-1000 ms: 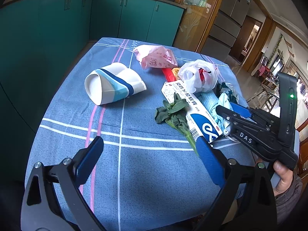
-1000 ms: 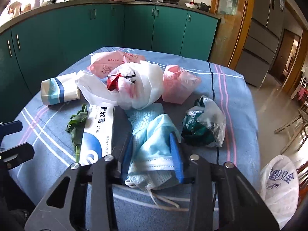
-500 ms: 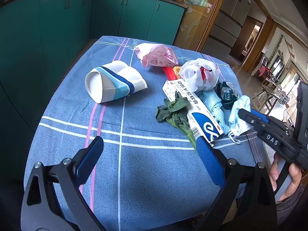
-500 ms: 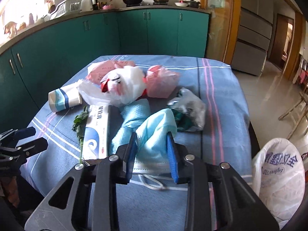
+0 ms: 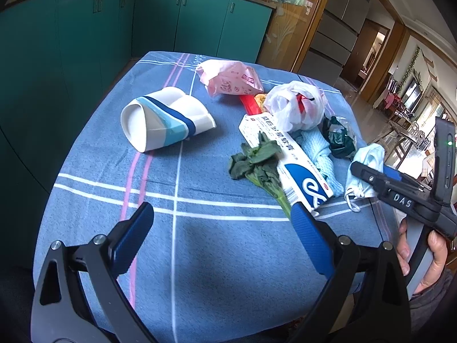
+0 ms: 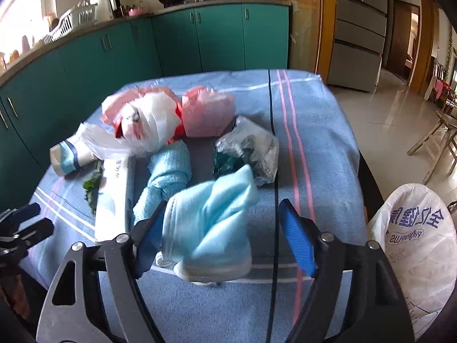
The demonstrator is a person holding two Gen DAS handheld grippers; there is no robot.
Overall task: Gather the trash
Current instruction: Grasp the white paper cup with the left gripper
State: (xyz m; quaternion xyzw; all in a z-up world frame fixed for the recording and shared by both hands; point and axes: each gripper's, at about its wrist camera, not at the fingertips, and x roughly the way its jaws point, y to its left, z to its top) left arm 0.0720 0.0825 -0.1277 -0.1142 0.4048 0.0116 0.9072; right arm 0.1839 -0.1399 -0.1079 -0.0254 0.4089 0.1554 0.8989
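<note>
Trash lies on a blue checked tablecloth (image 5: 200, 228). A light-blue face mask (image 6: 211, 223) sits blurred between the spread jaws of my right gripper (image 6: 225, 234), touching only the left pad; it also shows in the left wrist view (image 5: 362, 171). A white trash bag (image 6: 417, 251) hangs off the table's right edge. My left gripper (image 5: 222, 234) is open and empty above the near cloth. Other trash: a crushed paper cup (image 5: 162, 120), a toothpaste box (image 5: 285, 160), a wilted green leaf (image 5: 257, 163), a blue cloth (image 6: 168, 177).
A white plastic bag (image 6: 145, 125), two pink bags (image 6: 208, 114) (image 5: 228, 78) and a clear bag of dark scraps (image 6: 248, 148) crowd the table's far half. Teal cabinets (image 5: 85, 28) stand behind. Wooden chairs (image 6: 440, 140) stand to the right.
My right gripper has drawn back towards the table's near right edge with the mask, and its jaws have opened wide. The mask now hangs loose. The left gripper has barely moved.
</note>
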